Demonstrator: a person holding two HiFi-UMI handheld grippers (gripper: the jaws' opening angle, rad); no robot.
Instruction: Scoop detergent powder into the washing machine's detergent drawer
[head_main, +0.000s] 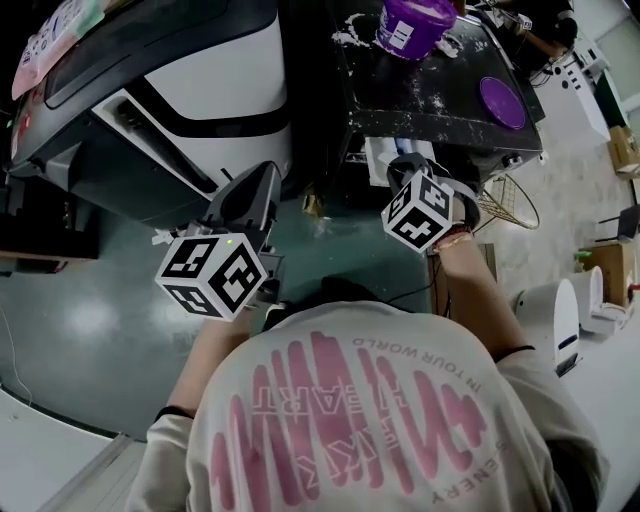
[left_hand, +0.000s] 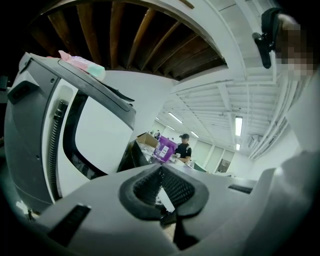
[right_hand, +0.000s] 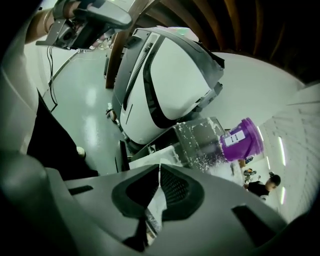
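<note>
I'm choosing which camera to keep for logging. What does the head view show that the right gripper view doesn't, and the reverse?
Only the head view shows the purple lid, lying on the dark top. Only the right gripper view shows the right gripper with its jaws shut and nothing between them. Both show the purple tub, the powder-speckled dark top and the white and grey machine.

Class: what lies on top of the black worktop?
On the black worktop: a purple tub, a loose purple lid and scattered white powder. The tub's inside cannot be seen.
</note>
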